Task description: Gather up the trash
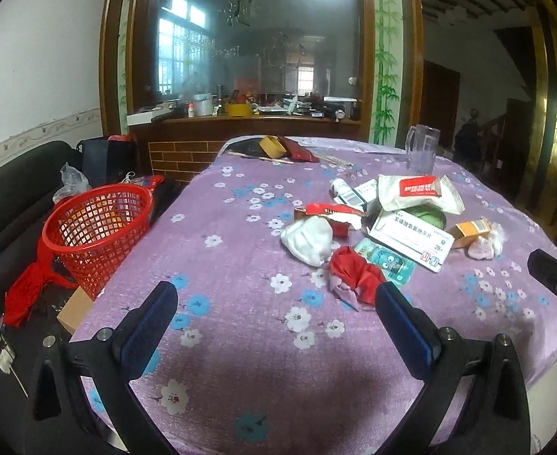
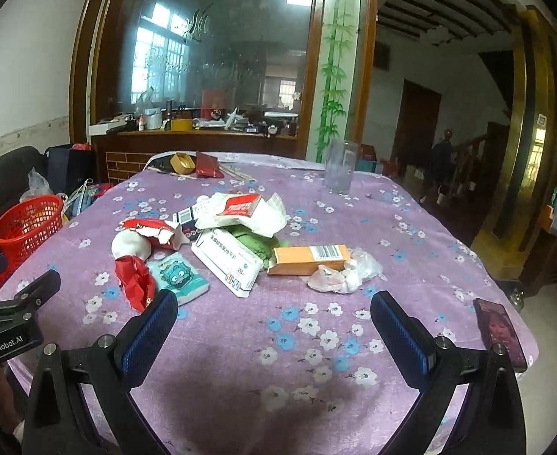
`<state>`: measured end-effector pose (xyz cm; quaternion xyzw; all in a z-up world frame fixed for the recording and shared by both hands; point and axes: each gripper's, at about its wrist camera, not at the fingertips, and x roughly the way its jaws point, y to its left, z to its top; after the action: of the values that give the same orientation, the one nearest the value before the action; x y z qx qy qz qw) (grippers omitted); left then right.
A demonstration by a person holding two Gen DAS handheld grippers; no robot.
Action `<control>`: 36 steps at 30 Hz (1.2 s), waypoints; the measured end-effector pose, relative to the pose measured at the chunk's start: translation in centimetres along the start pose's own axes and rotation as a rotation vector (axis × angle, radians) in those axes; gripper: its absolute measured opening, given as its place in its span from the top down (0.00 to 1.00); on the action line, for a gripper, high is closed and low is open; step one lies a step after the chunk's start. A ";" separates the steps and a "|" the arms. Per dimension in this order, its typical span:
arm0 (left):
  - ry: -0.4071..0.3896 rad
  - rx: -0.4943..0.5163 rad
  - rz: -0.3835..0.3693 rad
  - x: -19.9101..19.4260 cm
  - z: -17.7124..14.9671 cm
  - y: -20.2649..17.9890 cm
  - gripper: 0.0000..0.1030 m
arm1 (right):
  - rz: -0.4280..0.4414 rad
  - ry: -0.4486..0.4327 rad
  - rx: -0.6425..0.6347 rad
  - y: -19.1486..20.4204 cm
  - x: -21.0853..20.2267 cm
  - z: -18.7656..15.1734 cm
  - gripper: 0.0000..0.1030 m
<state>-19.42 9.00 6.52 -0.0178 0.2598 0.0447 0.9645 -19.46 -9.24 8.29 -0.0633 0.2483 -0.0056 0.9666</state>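
Trash lies heaped on the purple flowered tablecloth [image 1: 240, 258]: a crumpled red wrapper [image 1: 354, 271] [image 2: 136, 278], a white wad [image 1: 309, 239], a white medicine box [image 1: 411, 237] [image 2: 229, 261], an orange box [image 2: 309, 259] and crumpled clear plastic [image 2: 339, 276]. A red mesh basket [image 1: 96, 227] [image 2: 26, 225] stands off the table's left edge. My left gripper [image 1: 274, 303] is open above the cloth, its right finger beside the red wrapper. My right gripper [image 2: 273, 313] is open too, short of the pile, with nothing between its fingers.
A clear glass mug [image 1: 422, 149] [image 2: 339, 167] stands at the far side, with a yellow tape roll [image 2: 182, 163] and a dark red packet [image 2: 208, 165] at the far left. A dark card [image 2: 500, 330] lies at the table's right edge. A black sofa [image 1: 9, 189] sits left.
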 end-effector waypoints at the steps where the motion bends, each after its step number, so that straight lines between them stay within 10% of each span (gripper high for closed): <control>1: 0.003 0.001 -0.002 0.0 0.0 0.0 0.00 | -0.006 -0.003 -0.006 0.0 -0.1 -0.1 0.00; 36: -0.076 -0.002 0.019 -2.1 -1.1 2.2 0.00 | 0.047 -0.085 -0.052 2.2 -2.4 1.7 0.00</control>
<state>-21.97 10.93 6.55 -0.0145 0.2229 0.0545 0.9732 -20.78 -6.75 10.63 -0.0825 0.2087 0.0261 0.9741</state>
